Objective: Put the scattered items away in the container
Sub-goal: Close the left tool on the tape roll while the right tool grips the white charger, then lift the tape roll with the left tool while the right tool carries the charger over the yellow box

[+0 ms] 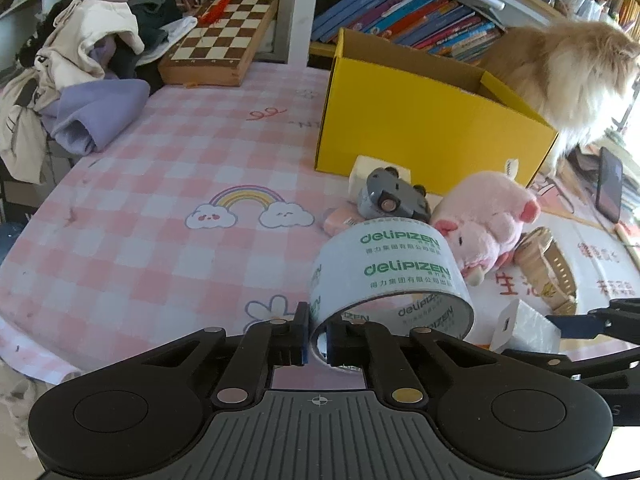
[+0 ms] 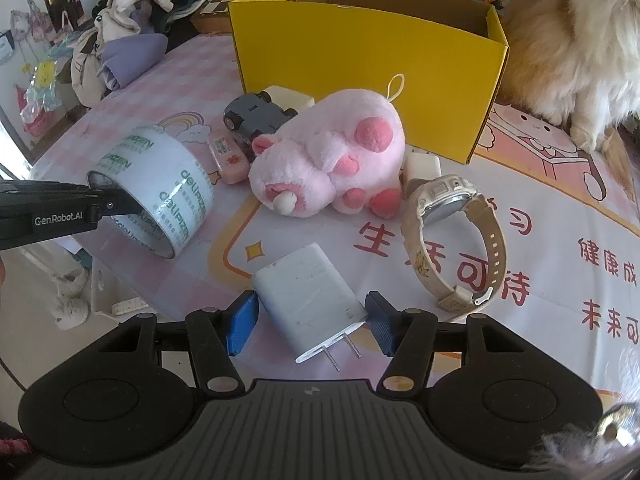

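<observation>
**A:** What sits around you on the table?

**B:** My left claw [image 1: 317, 338] is clamped on the wall of the tape roll [image 1: 390, 276], one finger inside the ring and one outside, and the roll lies on its side at the near edge of the pink checked cloth [image 1: 152, 184]. Beyond it lies a pink plush pig [image 2: 328, 160] on its side. Behind the pig are a grey toy car [image 2: 256, 116], flipped with its wheels up, a pink eraser [image 2: 230, 158] just beside it, and a white block [image 2: 288, 98] against the box.

**A:** And your other side?

**B:** My right claw [image 2: 310, 322] is wide open, its blue pads on either side of the white charger [image 2: 310, 300], not touching it. The charger lies flat with its prongs toward me. To its right a cream wristwatch [image 2: 456, 236] stands on its strap, and a smaller white plug [image 2: 424, 166] sits between the watch and the box.

**A:** Anything between you and the container?

**B:** The pig and the car lie directly in front of the yellow cardboard box [image 2: 368, 76]. A fluffy orange cat [image 2: 576, 40] stands right against the box's right side. Its top is open; I see only the brown inner walls, so I cannot tell what is inside.

**A:** Farther off?

**B:** A heap of clothes [image 1: 92, 64], a chessboard [image 1: 224, 40] and a row of books [image 1: 400, 16].
</observation>
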{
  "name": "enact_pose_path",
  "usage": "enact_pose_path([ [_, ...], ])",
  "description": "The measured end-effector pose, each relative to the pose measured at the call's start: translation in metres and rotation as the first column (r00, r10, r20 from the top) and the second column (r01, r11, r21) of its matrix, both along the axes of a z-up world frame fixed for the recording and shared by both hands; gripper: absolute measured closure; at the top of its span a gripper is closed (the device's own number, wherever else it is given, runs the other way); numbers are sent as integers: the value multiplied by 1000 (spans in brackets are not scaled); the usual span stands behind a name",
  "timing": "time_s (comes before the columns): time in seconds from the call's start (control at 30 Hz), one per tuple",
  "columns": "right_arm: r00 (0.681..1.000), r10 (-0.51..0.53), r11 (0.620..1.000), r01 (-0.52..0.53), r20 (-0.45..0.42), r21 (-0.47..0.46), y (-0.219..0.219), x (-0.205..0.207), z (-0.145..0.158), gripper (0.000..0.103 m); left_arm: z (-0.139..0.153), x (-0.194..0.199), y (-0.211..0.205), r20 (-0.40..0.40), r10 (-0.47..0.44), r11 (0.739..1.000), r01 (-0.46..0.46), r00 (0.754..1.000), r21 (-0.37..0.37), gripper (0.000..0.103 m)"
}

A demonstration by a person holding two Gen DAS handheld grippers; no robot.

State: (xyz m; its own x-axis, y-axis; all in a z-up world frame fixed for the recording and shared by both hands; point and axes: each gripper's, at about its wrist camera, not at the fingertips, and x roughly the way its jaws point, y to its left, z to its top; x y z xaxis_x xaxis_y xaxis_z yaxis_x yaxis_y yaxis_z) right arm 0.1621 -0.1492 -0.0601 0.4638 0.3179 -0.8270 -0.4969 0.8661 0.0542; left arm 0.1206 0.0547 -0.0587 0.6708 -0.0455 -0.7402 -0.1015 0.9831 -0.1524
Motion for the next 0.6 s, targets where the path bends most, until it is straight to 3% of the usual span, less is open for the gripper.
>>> enact_pose_path([
  [0.33, 1000, 5, 1000, -6, 29, 13, 3, -5, 13, 47, 15, -9, 12, 50, 26, 999, -24, 998, -48, 97],
  [0.6, 998, -12, 999, 10, 57, 36, 0, -12, 28, 47, 35, -16, 10, 101, -10, 998, 17, 995, -62, 97],
])
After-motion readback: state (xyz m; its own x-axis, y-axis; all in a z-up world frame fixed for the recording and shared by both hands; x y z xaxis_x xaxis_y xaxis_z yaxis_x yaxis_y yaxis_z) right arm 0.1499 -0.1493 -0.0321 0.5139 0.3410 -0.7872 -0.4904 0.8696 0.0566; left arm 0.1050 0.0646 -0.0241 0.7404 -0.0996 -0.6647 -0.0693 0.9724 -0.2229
